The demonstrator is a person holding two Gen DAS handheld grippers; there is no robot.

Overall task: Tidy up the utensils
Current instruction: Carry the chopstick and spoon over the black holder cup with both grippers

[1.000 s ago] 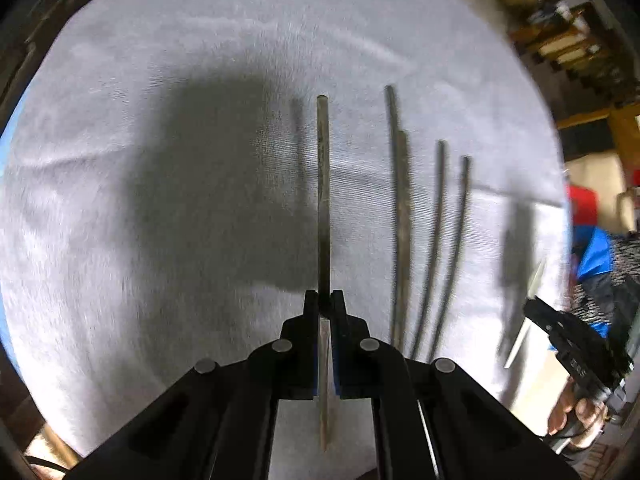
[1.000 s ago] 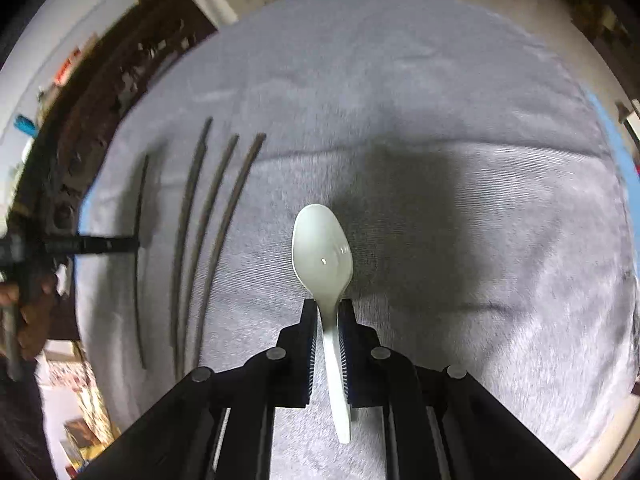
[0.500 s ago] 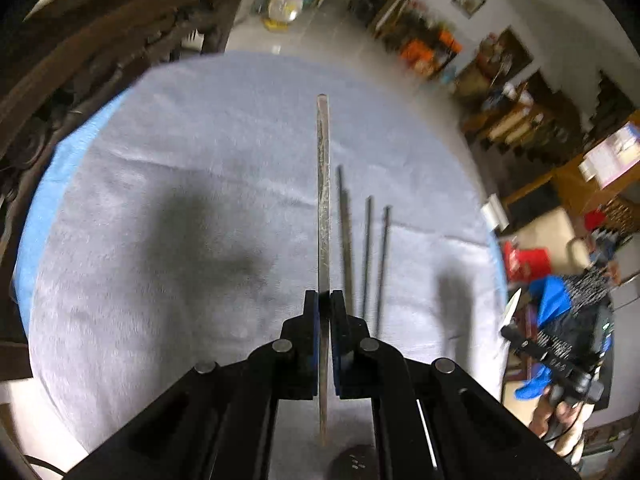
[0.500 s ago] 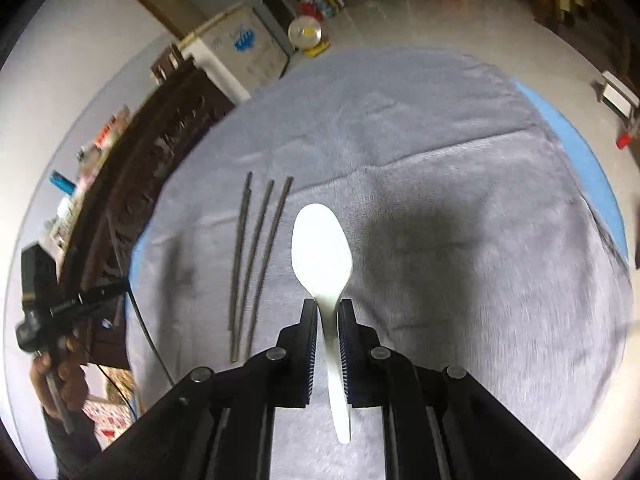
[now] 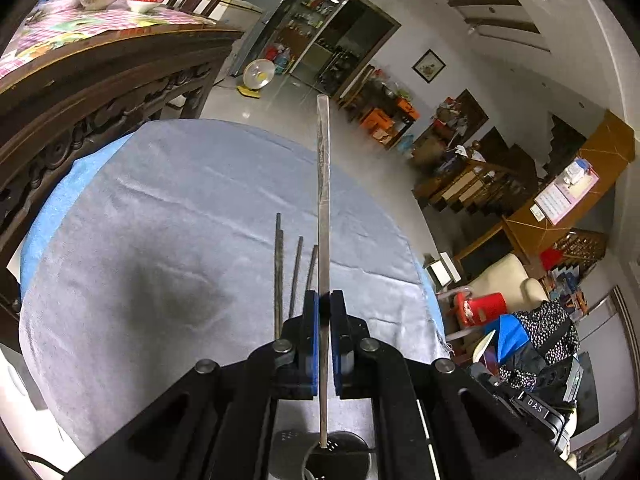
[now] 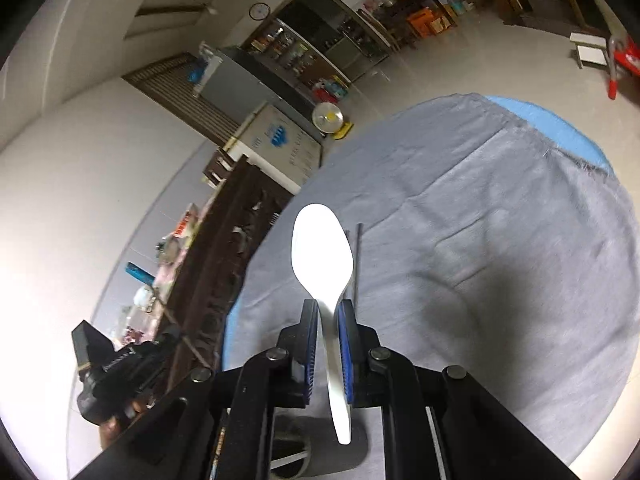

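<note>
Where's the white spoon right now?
In the right wrist view, the white spoon is clamped by its handle in the right tool, bowl pointing forward above the grey cloth, handle end over a dark holder.

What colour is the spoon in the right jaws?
White spoon, clearest in the right wrist view.

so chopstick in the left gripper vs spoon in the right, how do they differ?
The chopstick is a dark, thin, straight rod; the spoon is white with a broad oval bowl narrowing to a handle. The chopstick reaches much farther past the left gripper than the spoon does past the right gripper. Both are clamped, lifted off the grey cloth.
</note>
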